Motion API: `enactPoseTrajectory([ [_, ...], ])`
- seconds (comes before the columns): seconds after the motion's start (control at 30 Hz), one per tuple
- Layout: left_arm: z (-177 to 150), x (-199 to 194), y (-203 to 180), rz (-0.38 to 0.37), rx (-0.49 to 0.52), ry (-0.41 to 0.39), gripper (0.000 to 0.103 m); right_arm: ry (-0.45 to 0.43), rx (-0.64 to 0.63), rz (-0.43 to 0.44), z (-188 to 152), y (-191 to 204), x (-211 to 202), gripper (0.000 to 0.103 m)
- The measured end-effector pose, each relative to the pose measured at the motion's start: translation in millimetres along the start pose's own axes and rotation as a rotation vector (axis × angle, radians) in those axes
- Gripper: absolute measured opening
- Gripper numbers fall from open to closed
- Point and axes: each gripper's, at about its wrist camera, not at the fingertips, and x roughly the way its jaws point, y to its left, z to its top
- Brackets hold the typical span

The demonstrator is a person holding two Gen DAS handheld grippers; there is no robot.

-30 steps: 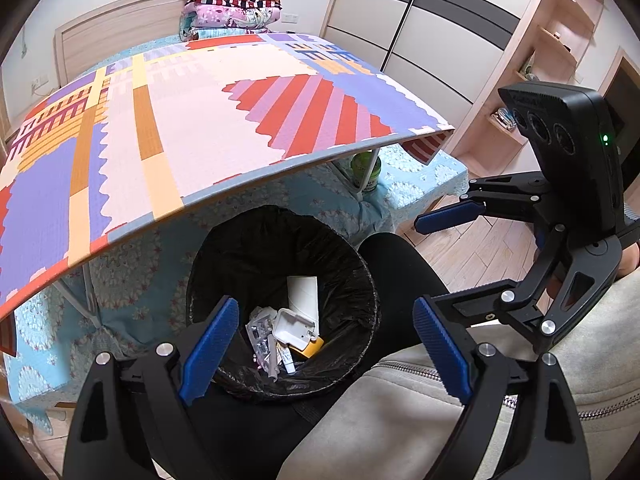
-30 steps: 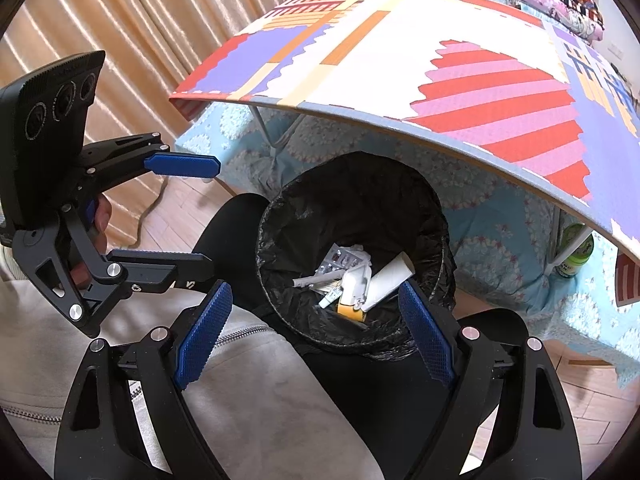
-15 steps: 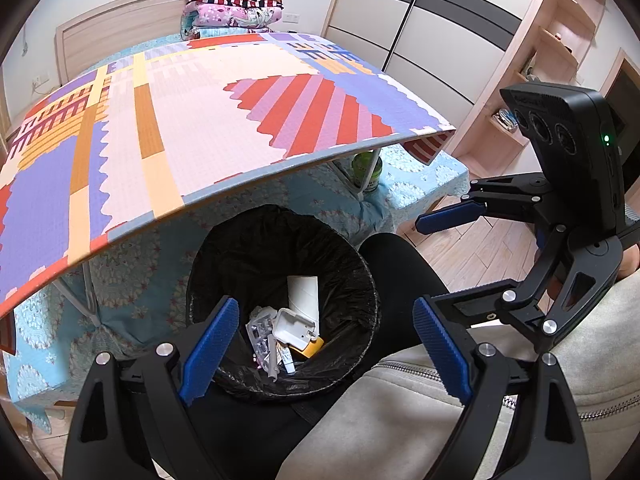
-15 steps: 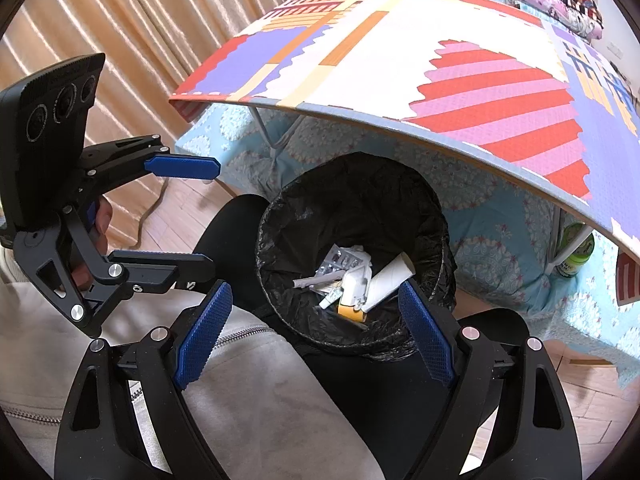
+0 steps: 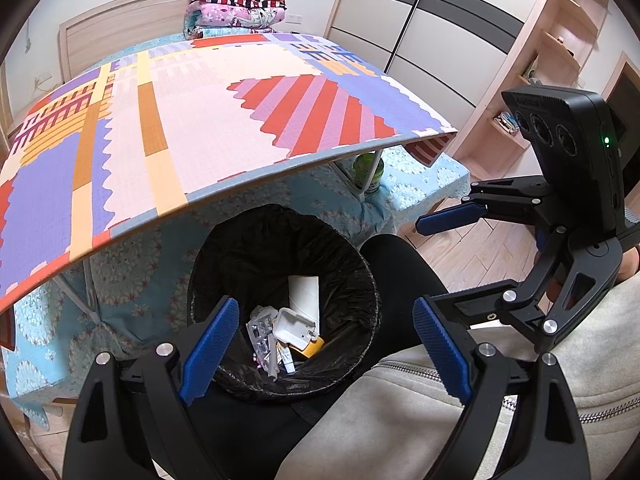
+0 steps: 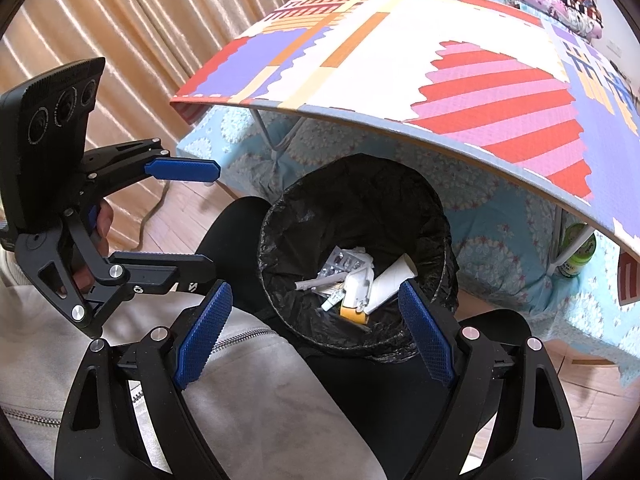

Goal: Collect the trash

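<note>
A bin with a black liner (image 5: 360, 280) (image 6: 436, 208) stands on the floor under the near edge of the table. Trash lies in it: a white cardboard tube (image 5: 304, 292) (image 6: 394, 278), a white plastic case (image 5: 294, 326) (image 6: 358, 286), a blister pack (image 5: 260, 326) (image 6: 344, 260) and a yellow piece (image 5: 312, 346) (image 6: 352, 314). My left gripper (image 5: 324, 352) is open and empty above the bin; it also shows in the right wrist view (image 6: 192, 216). My right gripper (image 6: 316, 332) is open and empty above the bin; it also shows in the left wrist view (image 5: 432, 264).
A low table with a colourful foam mat (image 5: 200, 120) (image 6: 400, 60) stands over a blue patterned bedspread (image 5: 132, 264). A green bottle (image 5: 368, 172) (image 6: 576, 256) stands by a table leg. Folded bedding (image 5: 236, 8), a wardrobe (image 5: 432, 20), shelves (image 5: 552, 48) and curtains (image 6: 100, 20) surround. The person's legs (image 5: 400, 264) flank the bin.
</note>
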Motion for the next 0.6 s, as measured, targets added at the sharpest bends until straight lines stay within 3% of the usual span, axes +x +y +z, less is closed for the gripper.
enactPoseTrajectory([
  [0.6, 0.2, -0.7, -1.6, -0.003, 0.003, -0.003, 0.086, -0.006, 0.0, -0.007, 2.1, 0.2, -2.2, 0.085],
])
